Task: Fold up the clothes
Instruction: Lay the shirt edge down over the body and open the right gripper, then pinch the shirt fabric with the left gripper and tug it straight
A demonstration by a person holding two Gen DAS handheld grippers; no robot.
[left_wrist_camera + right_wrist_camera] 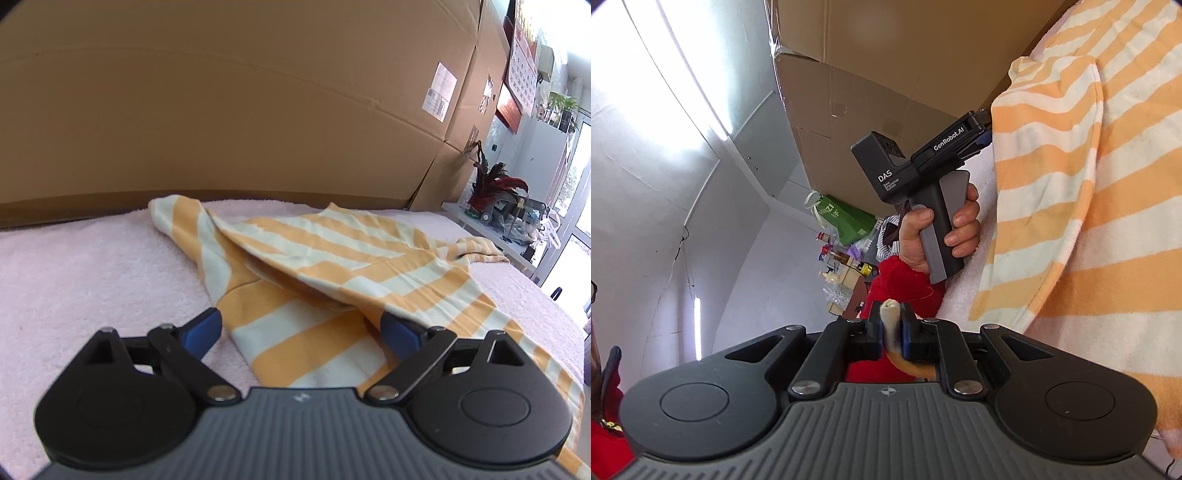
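The striped shirt (332, 258) lies rumpled on the pink towel (92, 266); soft, light, limp; left hand-held gripper (301, 325) released, straddling an edge; right hand-held gripper (890, 332) pinching a hem; grip hems.

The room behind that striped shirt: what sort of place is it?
Probably a lived-in home or small office doubling as a recording spot. A wall calendar hangs near potted plants by bright windows, big cardboard boxes stand behind, and the striped shirt lies on a pink towel-like cover.
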